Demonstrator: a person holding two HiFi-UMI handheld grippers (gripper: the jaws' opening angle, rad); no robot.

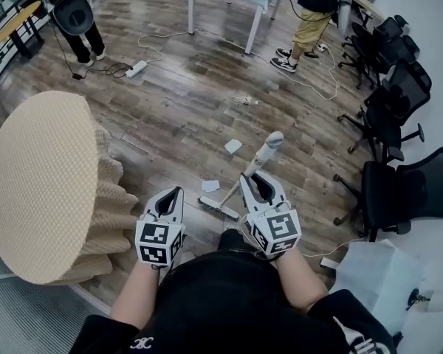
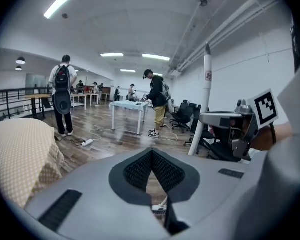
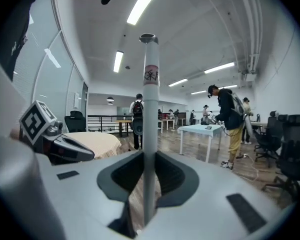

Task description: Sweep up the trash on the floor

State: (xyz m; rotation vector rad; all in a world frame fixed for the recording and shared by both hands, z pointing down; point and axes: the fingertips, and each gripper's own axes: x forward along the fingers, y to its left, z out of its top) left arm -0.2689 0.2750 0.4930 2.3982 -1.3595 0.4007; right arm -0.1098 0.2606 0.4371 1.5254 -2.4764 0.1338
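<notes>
While the wooden floor [image 1: 170, 109] lies wide ahead of you, the round beige table [image 1: 37, 175] crowds your near left and the black chairs [image 1: 413, 190] line the right, so your working lane runs straight out from your feet.

The broom [image 1: 252, 165] stands in that lane, leaning from its brush head [image 1: 218, 209] on the boards, just in front of you, up and away to the right. Your right gripper [image 1: 249, 178] is pinched around the lower part of the handle. In the right gripper view the pole [image 3: 150, 109] rises between the pads with both jaws closed against it. Holding that low likely gives you firm control of the brush rather than reach.

Your left gripper [image 1: 176, 192] hangs beside it to the left, jaws pressed together on nothing, and well clear of the handle. It looks held in reserve.

The trash lies beyond the brush. One paper scrap [image 1: 210, 186] lies just past the bristles, a second paper piece [image 1: 233, 145] sits farther out beside the handle, and a small clear wrapper [image 1: 245, 101] is farther still. None of them is gathered yet.
</notes>
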